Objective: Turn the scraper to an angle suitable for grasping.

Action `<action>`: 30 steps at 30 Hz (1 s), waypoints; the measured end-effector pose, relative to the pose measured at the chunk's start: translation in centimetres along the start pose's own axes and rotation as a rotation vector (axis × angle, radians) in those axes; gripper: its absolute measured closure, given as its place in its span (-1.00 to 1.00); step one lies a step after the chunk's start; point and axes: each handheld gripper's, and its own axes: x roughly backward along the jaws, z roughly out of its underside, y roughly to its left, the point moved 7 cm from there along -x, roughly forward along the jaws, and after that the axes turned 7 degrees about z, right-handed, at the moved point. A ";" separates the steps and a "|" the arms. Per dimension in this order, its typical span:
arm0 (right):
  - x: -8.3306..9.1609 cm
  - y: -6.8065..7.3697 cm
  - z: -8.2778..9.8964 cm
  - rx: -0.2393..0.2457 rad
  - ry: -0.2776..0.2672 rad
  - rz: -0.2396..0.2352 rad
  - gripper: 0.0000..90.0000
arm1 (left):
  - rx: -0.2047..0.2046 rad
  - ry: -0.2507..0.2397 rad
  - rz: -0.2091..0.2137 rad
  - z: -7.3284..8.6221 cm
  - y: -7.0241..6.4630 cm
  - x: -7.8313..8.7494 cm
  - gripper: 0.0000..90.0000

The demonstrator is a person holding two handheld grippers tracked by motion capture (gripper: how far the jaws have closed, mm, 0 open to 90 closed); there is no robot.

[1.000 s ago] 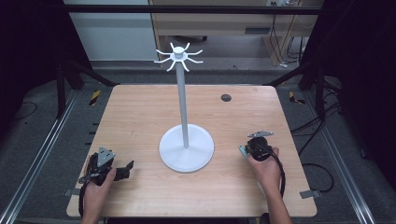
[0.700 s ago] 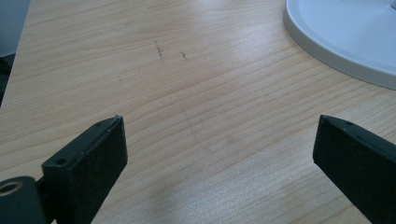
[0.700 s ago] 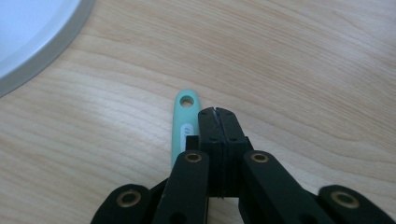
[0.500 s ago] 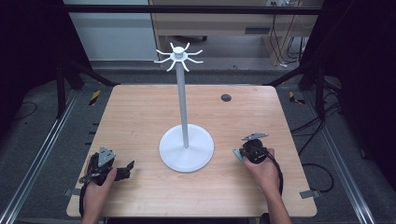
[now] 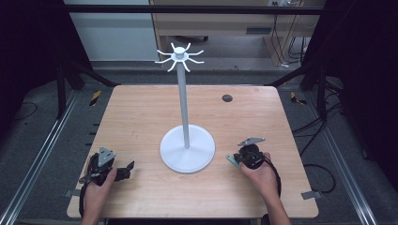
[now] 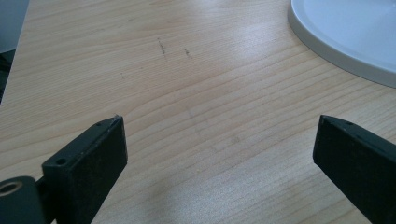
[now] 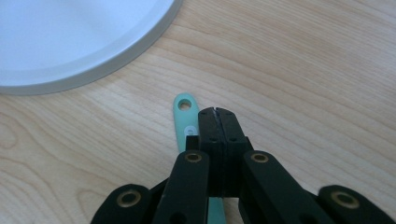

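Teal plastic handle (image 7: 183, 122), flat with round hole at tip, lies on woodgrain table (image 7: 303, 70). It sits just left of right gripper (image 7: 218, 112), jaws pressed together and empty; left gripper (image 6: 219, 140) spread wide.

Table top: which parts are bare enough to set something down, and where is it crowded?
Free: the whole far half of the table behind the stand's base, apart from a small dark disc far right; also the left side between base and left gripper. Crowded: near right, where the right gripper and a teal handle sit close to the base.
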 end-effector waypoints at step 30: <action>1.2 1.5 -1.8 0.147 0.141 -0.017 0.41 | 0.030 -0.009 -0.023 0.2 0.7 0.4 -0.95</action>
